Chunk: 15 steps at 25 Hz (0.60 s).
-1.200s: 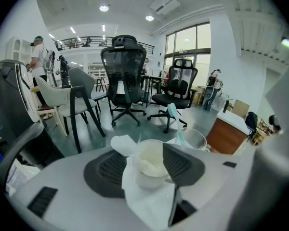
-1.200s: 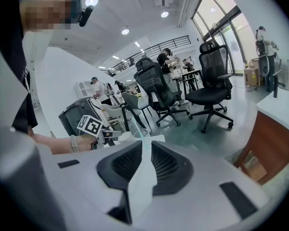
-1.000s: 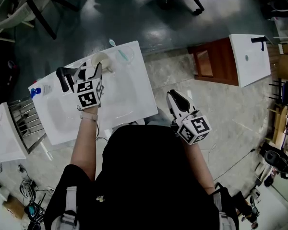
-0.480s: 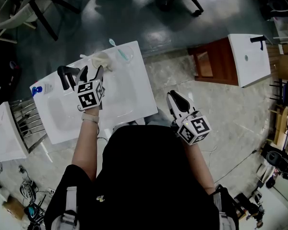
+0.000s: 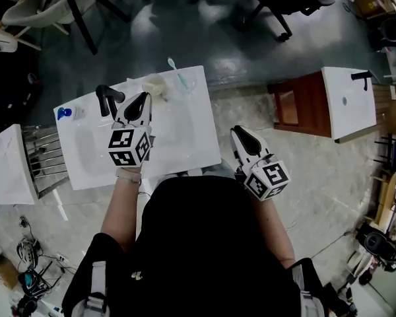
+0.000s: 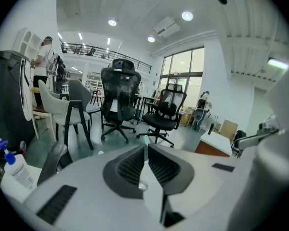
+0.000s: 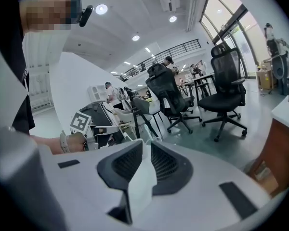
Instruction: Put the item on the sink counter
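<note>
A cream-coloured item [image 5: 153, 84] lies on the back edge of the white sink counter [image 5: 195, 144], beside a teal toothbrush [image 5: 178, 73]. My left gripper [image 5: 142, 100] hovers over the basin just short of the item, apart from it. Its jaws are closing and nothing is between them. In the left gripper view the left gripper [image 6: 147, 146] points out over the room, pads almost together and empty. My right gripper [image 5: 238, 133] hangs off the counter's right side over the floor. In the right gripper view the right gripper [image 7: 147, 143] is shut and holds nothing.
A black faucet [image 5: 106, 98] and a blue-capped bottle [image 5: 66, 113] stand at the counter's back left. A metal rack [image 5: 43, 165] and another white basin [image 5: 10, 172] sit to the left. A second sink on a brown cabinet [image 5: 297, 103] stands to the right. Office chairs [image 5: 277, 5] lie beyond.
The left gripper's open jaws stood by the cream item; they have drawn back a little towards me and closed empty. The item stays on the counter. The right gripper has not moved.
</note>
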Available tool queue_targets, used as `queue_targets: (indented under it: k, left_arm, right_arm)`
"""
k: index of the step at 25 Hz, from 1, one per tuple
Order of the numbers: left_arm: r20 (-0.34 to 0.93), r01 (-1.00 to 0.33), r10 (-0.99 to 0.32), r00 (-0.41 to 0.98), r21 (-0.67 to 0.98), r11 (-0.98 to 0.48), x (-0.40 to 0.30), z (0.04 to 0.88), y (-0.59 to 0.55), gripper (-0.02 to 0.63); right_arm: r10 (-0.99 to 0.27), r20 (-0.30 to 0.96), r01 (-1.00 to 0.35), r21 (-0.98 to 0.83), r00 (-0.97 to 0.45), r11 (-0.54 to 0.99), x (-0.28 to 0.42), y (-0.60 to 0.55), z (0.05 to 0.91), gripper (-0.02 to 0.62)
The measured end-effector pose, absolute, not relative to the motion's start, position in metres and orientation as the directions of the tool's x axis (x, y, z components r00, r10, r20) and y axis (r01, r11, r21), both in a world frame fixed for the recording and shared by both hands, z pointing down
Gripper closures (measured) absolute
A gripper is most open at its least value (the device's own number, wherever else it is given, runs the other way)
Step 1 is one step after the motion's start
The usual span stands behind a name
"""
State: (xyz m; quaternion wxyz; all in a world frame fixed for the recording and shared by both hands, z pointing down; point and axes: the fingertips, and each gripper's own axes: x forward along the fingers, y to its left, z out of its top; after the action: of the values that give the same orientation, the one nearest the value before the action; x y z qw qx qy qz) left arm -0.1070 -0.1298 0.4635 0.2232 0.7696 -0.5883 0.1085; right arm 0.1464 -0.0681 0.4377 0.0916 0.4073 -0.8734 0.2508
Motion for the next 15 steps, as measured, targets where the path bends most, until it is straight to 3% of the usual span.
queue_targets:
  k: [7, 15]
  left_arm:
    - [0.287, -0.933, -0.903, 0.320, 0.259, -0.248, -0.096, 0.402, -0.090, 0.583]
    - [0.269, -0.935, -0.925, 0.269, 0.303, -0.183, -0.105, 0.385, -0.040, 0.584]
  right_arm:
    - [-0.602, 0.293, -0.669, -0.361, -0.743, 0.650, 0.110, -0.083, 0.416, 0.529]
    - [-0.497, 0.252, -0.557, -0.343, -0.830, 0.756, 0.066, -0.091, 0.397, 0.531]
